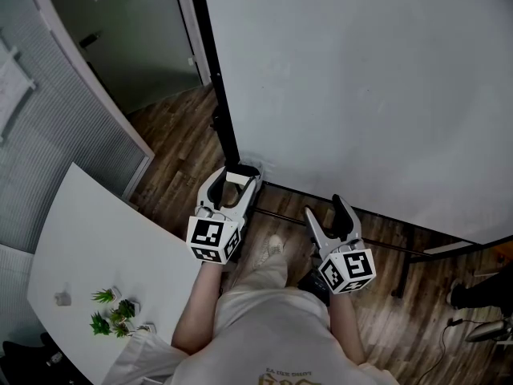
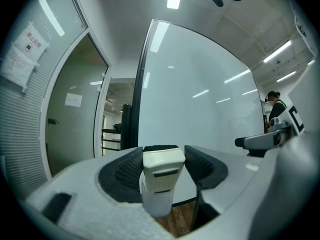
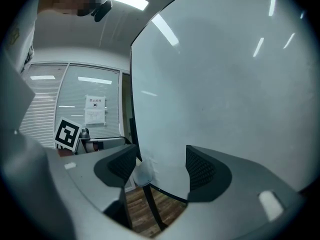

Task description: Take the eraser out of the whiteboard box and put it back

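Note:
My left gripper [image 1: 235, 186] is shut on the cream eraser [image 1: 238, 176], whose dark felt side faces up. It holds the eraser level, just in front of the whiteboard's [image 1: 361, 95] lower left corner. In the left gripper view the eraser [image 2: 162, 170] fills the gap between both ribbed pads, and a white rounded box [image 2: 158, 206] shows right under it. My right gripper [image 1: 323, 207] is open and empty, level, a little to the right. In the right gripper view the small whitish box [image 3: 141, 174] hangs at the board's corner, beyond the left pad.
The whiteboard's black frame [image 1: 216, 95] and stand legs [image 1: 401, 279] rise from the wooden floor. A white table [image 1: 88, 239] with small green plants [image 1: 112, 311] is at lower left. A person [image 2: 274, 109] stands far off at the right of the left gripper view.

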Tool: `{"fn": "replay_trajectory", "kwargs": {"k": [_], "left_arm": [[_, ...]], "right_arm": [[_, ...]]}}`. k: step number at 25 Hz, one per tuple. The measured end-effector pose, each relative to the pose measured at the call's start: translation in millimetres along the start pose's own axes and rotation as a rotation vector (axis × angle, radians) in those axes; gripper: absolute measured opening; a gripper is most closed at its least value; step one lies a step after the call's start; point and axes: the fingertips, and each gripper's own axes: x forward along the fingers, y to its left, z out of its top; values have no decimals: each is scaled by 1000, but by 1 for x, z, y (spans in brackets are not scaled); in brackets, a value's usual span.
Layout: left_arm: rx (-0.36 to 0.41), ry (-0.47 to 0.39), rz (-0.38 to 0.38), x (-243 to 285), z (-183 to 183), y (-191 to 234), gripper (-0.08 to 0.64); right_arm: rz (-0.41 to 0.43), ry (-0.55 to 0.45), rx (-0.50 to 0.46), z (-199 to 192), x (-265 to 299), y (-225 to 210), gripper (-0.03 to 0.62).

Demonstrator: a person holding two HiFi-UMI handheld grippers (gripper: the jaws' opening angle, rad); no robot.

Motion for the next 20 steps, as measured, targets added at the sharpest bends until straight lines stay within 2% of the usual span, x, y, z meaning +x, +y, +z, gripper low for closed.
{"fn": "replay_trajectory", "kwargs": {"k": [20], "left_arm": [[39,-82,-4,-38,40,-13,259]], "right_arm": [[13,-31,-39,13,-18,27,302]]}}
